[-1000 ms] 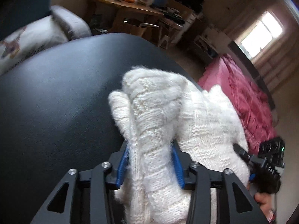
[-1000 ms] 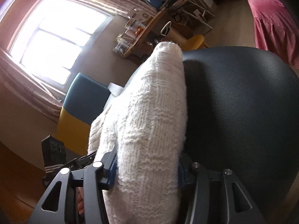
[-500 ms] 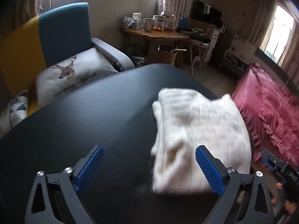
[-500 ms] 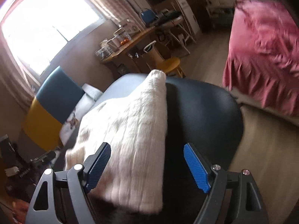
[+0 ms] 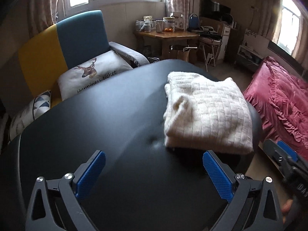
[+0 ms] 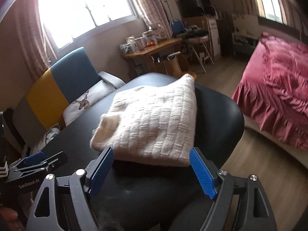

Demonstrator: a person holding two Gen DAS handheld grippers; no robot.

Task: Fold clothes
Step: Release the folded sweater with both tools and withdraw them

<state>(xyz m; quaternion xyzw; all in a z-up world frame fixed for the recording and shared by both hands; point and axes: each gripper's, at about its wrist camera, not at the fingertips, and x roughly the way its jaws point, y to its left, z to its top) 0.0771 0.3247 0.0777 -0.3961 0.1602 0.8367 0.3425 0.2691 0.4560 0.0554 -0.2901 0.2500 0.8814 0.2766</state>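
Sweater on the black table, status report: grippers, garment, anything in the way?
Left gripper open, empty. Right gripper open, empty. White sweater folded, flat on black table near its edge. Nothing in the way.

A cream-white sweater (image 5: 207, 113) with a ribbed knit pattern is seen on a black table (image 5: 96, 127). Blue ridged pads (image 6: 101, 170) are carried on black gripper frames. A sofa (image 5: 63, 38) is blocked in yellow and teal, with a grey arm. A white cushion (image 5: 92, 75) is printed with a brown deer and black lettering. A bed (image 6: 277, 100) is covered in crimson ruffles.
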